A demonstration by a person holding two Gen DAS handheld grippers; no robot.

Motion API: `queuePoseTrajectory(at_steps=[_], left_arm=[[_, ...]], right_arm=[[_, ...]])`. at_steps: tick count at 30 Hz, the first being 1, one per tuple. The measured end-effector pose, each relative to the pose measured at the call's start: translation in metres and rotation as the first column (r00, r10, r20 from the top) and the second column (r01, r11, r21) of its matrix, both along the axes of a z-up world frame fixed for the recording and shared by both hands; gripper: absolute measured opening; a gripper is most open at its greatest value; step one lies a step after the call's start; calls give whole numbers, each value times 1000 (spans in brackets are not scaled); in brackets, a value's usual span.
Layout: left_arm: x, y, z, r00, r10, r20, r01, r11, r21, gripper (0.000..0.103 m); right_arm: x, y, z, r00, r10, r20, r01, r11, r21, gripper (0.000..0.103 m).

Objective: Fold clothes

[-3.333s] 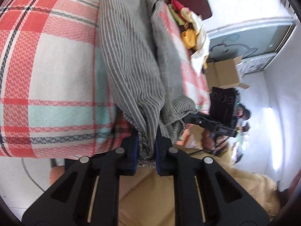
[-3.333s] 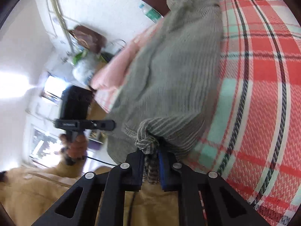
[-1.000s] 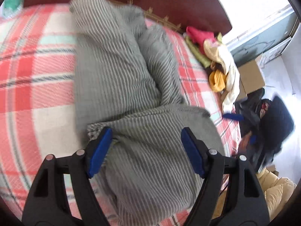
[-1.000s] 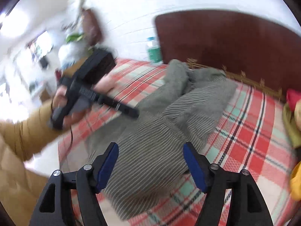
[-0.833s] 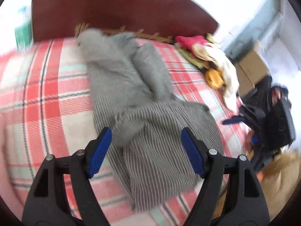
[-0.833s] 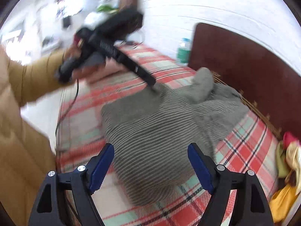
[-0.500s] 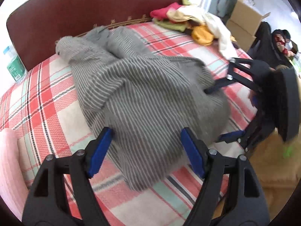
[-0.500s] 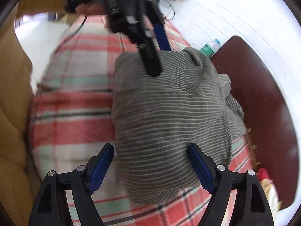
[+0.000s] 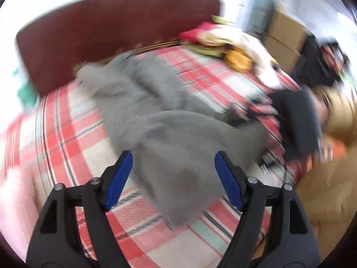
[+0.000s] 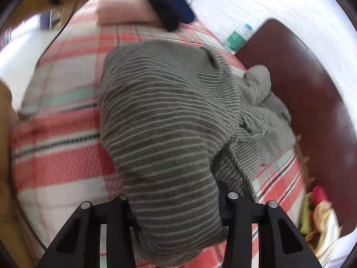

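The grey striped garment [image 9: 169,134] is seen lying bunched across the middle of the red plaid bedspread [image 9: 67,134], stretching up toward the dark headboard [image 9: 111,22] at the top of the frame. The left gripper [image 9: 173,178] is spread wide with nothing pinched, its blue pads [image 9: 119,176] hovering over the garment's near end. In the right wrist view the right gripper [image 10: 176,201] is also splayed apart, with the fabric bulging up between its fingers at bottom centre. A pile of colourful clothes [image 9: 225,44] is spotted upper right.
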State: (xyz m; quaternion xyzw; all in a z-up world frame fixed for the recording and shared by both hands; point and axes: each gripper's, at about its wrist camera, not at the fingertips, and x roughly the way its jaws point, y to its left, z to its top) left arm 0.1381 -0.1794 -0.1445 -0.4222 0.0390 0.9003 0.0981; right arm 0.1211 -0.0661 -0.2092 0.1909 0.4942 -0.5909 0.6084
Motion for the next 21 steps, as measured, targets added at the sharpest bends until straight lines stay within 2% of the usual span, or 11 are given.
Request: queuePoseTrajectory(at_steps=[2,3,5,7,11,14,15,16,17,19,21], left_arm=[[4,27,-3,994,-105,7,105,991,-88,77],[5,39,-9,989,-148,10,148,977,-152,77],[0,54,-23,983,-181,11,176,940,-293,77],[-12,54,-38,983,-179,40,181,908,-377,77],[-30,44,-60,965,-215,151,259,880,-399,80],[-41,35,-91,935,-191,299,313,842,-440,78],[-42,31,-95,927,-186,325,315,856,-411,69],[-43,27,-94,922,-189,337,311,880,-358,52],[-43,24,-90,920,-189,343,306,894,-327,46],[-39,22,-80,920,-190,344,300,906,-300,38],[-28,24,-69,909,-218,354,321,909,-265,37]], right_arm=[[-18,-5,14,992,-40,123,39,999,11,37],[-27,-7,20,982,-56,179,54,998,16,37],[-40,-10,29,968,-68,241,64,998,25,37],[-49,-9,33,957,-74,282,67,997,36,37],[-46,-15,35,957,-62,284,52,998,44,37],[-46,-13,33,957,-64,284,55,998,39,37],[-46,-11,32,956,-66,286,57,998,37,37],[-45,-10,31,955,-68,288,60,998,35,37],[-44,-9,30,953,-67,294,59,998,37,37],[-40,-11,30,946,-59,320,44,998,54,34],[-36,-9,36,932,-46,359,24,997,67,32]])
